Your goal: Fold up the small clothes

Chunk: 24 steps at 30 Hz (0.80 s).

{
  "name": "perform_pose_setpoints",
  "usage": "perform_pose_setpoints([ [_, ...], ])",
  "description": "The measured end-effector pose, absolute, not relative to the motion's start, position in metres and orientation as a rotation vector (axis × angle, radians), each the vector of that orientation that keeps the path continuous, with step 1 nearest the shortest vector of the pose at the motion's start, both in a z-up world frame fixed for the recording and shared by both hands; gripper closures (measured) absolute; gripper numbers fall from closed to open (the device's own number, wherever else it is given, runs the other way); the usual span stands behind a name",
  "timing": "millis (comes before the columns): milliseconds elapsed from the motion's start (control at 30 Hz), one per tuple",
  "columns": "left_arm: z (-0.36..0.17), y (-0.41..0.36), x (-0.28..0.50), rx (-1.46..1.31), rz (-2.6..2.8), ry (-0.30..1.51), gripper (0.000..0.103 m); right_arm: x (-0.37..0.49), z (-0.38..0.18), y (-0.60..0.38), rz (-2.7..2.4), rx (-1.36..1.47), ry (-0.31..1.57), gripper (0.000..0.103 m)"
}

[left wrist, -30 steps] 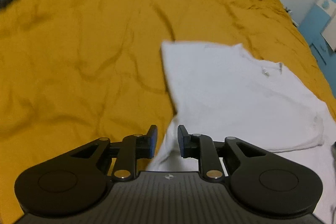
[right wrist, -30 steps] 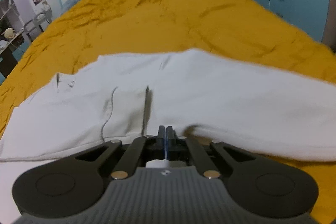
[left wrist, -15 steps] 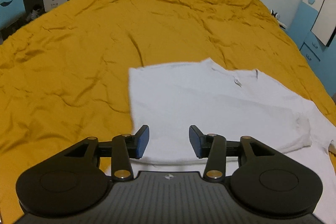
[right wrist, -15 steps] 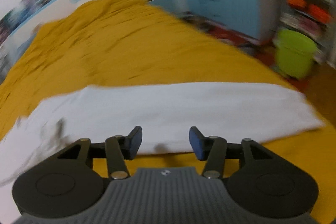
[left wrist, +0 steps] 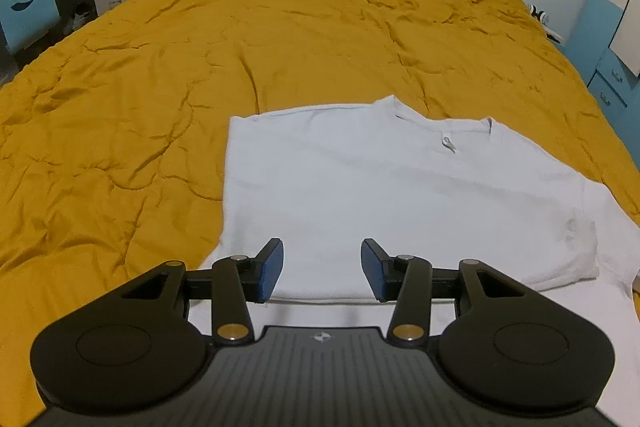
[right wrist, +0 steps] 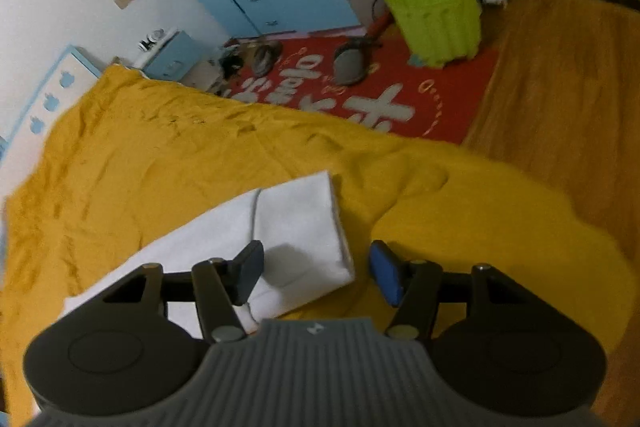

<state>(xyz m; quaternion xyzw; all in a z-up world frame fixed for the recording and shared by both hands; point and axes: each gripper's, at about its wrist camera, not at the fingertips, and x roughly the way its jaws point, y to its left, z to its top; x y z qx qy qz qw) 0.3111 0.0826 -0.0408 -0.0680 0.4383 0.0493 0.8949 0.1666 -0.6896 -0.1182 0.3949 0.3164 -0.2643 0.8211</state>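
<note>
Between the fingers of our left hand-held gripper (left wrist: 322,275) nothing is held — jaws spread wide, hovering low over the near folded edge of the white shirt (left wrist: 392,195). The shirt lies flat on the yellow bed cover (left wrist: 160,75), collar away from us, one side already turned in over the body; we judge it was laid flat so the fold keeps. Our right hand-held gripper (right wrist: 316,273) is equally wide and empty, tilted and pointing off toward the bed's side edge, poised above the shirt's narrow folded end (right wrist: 304,227). Likely it is lining up for the next fold. Beyond: red rug (right wrist: 400,99), green bin (right wrist: 436,15).
</note>
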Motion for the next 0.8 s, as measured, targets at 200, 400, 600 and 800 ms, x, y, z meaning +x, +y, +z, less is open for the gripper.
perform_pose_setpoints([
  [200, -0.038, 0.083, 0.307, -0.14, 0.097, 0.902, 0.05, 0.172, -0.098, -0.685, -0.557, 0.78, 0.643, 0.096],
  [400, -0.039, 0.101, 0.302, -0.134, 0.101, 0.889, 0.05, 0.196, -0.024, -0.643, -0.425, 0.692, 0.555, 0.098],
  [600, -0.03, 0.114, 0.294, -0.153, 0.053, 0.839, 0.051, 0.267, 0.078, -0.541, -0.212, 0.54, 0.493, 0.099],
  [800, -0.011, 0.137, 0.281, -0.196, 0.016, 0.767, 0.051, 0.335, 0.17, -0.413, 0.025, 0.451, 0.436, 0.1],
])
